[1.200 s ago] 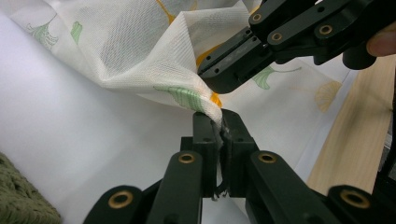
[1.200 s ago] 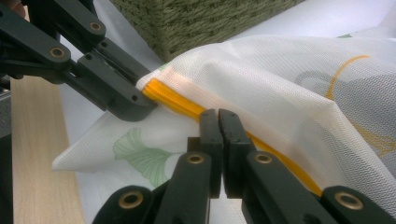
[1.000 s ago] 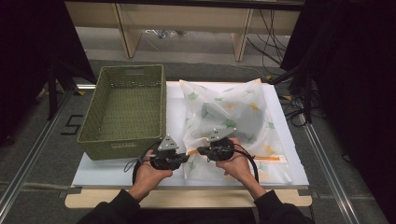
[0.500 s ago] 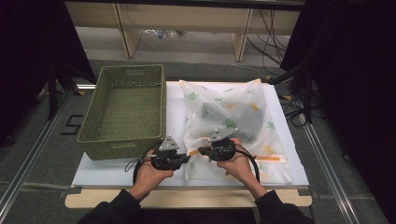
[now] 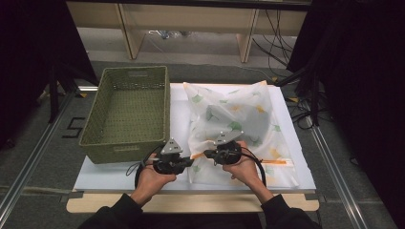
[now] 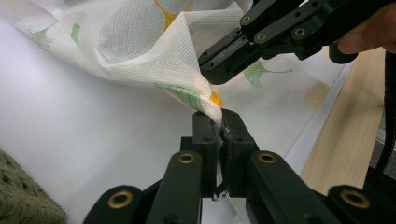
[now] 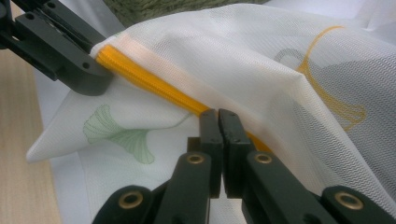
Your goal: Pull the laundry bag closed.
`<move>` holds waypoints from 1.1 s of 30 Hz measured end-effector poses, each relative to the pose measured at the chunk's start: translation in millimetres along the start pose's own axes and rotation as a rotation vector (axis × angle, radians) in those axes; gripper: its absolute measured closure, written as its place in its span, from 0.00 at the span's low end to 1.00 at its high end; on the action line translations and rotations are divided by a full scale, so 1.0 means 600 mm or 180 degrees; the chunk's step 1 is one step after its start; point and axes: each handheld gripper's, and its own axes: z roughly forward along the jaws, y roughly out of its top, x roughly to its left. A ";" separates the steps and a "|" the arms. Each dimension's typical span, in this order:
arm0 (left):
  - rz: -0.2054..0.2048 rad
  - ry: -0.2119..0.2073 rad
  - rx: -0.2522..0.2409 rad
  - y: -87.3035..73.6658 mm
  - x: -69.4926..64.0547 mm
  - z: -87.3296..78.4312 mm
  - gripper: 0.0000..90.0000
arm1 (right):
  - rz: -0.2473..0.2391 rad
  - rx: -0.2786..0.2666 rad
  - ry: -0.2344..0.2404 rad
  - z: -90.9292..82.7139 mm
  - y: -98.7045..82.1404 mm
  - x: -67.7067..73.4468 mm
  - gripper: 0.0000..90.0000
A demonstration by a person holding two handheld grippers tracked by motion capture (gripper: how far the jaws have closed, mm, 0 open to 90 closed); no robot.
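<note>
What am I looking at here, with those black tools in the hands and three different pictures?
No robot arm here: a person sits at a table and holds a hand tool with two black jaws in each hand. The high view looks down from above the person's side. There you see the left gripper and the right gripper facing each other, close together. The other two pictures come from small cameras riding on the tools, looking along their jaws.

On the white table top stands a green woven basket, and beside it lies a white mesh bag printed with leaves, with something dark showing through it. An orange zipper runs along the bag's near edge.

Both tools are shut on the bag at that edge: the left one pinches its corner, the right one grips at the zipper a little farther along.
</note>
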 end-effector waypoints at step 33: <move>0.0065 -0.0031 -0.0019 -0.003 0.004 -0.009 0.95 | 0.0059 0.0039 -0.0151 -0.017 -0.011 -0.011 1.00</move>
